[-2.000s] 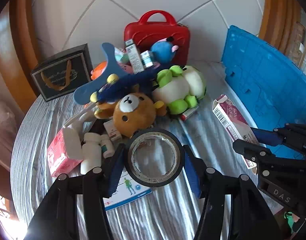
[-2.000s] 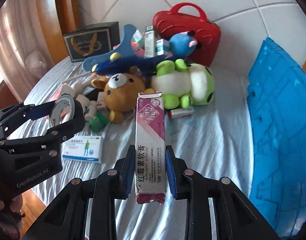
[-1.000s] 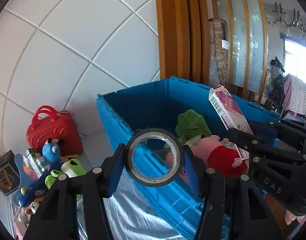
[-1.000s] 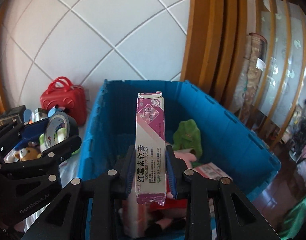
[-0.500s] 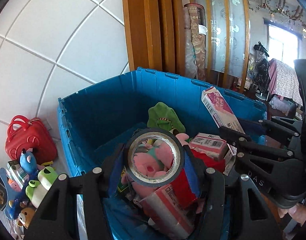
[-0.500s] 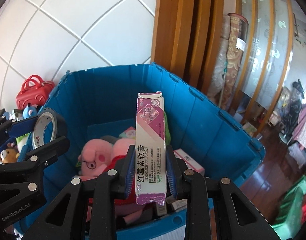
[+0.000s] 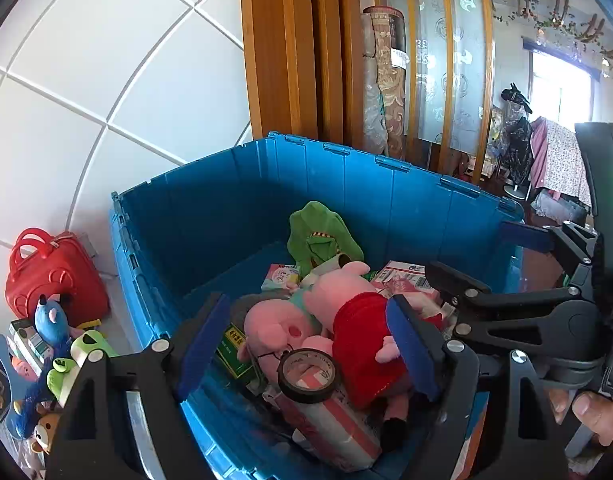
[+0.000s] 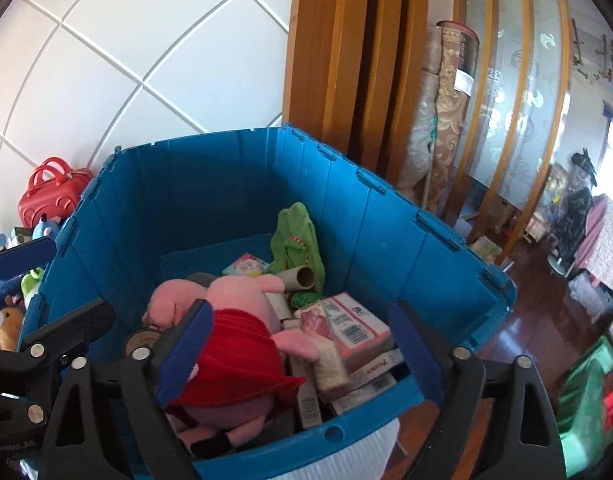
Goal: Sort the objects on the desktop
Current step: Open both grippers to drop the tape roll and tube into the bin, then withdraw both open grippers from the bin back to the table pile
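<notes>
Both grippers hang over the blue bin (image 7: pixel 346 152) (image 8: pixel 226 134). My left gripper (image 7: pixel 306 344) is opening its jaws, and no pad touches anything. The black tape roll (image 7: pixel 308 376) lies free below them on a pink-striped pack, beside the pink pig plush in a red dress (image 7: pixel 346 320) (image 8: pixel 234 320). My right gripper (image 8: pixel 298 352) is opening wide too and holds nothing. A long pink-and-white carton (image 8: pixel 328 354) lies tilted and blurred on the boxes in the bin. The right gripper (image 7: pixel 490 258) also shows in the left view, and the left gripper (image 8: pixel 46 288) in the right view.
A green plush (image 7: pixel 318 232) and several cartons fill the bin's far side. A red case (image 7: pixel 54 272) and a heap of toys (image 7: pixel 46 340) stay on the table at the left. Wooden posts and a rolled rug stand behind. A green crate (image 8: pixel 586 392) sits on the floor.
Both grippers opened in the last half second. The tape roll dropped from the left gripper into the bin. The pink carton left the right gripper and landed on the boxes.
</notes>
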Motion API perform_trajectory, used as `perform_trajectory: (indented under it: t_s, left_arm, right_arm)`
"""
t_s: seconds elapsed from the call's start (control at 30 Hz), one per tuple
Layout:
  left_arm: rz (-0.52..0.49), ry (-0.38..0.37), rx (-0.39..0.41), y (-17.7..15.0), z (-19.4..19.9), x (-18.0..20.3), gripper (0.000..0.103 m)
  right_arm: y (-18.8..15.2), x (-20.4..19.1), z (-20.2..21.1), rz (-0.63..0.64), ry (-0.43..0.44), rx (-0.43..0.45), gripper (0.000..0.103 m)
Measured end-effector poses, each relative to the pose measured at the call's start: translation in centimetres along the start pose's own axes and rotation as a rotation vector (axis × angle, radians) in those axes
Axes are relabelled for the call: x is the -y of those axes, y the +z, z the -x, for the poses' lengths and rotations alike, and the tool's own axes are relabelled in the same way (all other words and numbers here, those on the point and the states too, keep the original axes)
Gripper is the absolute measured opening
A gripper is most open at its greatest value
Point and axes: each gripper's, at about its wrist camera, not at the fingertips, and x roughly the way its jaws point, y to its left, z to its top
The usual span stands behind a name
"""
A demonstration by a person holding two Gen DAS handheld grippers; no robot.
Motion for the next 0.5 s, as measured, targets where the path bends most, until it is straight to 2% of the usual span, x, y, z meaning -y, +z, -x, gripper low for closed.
perform_trajectory:
  t_s: [0.1, 0.3, 0.5]
  left_arm:
    - [0.006, 0.002, 0.005, -0.3, 0.8, -0.3, 0.081]
    - [0.027, 0.012, 0.021, -1.4, 3.0, -1.4, 0.082]
    - [0.062, 0.041, 0.053, -3.1, 6.3, -4.0, 0.082]
  right_arm:
    - [-0.1, 0.1, 1.0, -0.008, -0.012, 0.011, 0.103]
    - [-0.4, -0.2, 3.3, -0.022, -0.011, 0.031, 0.103]
    - [-0.4, -2.6, 5.7, -0.001, 0.019, 0.067, 0.103]
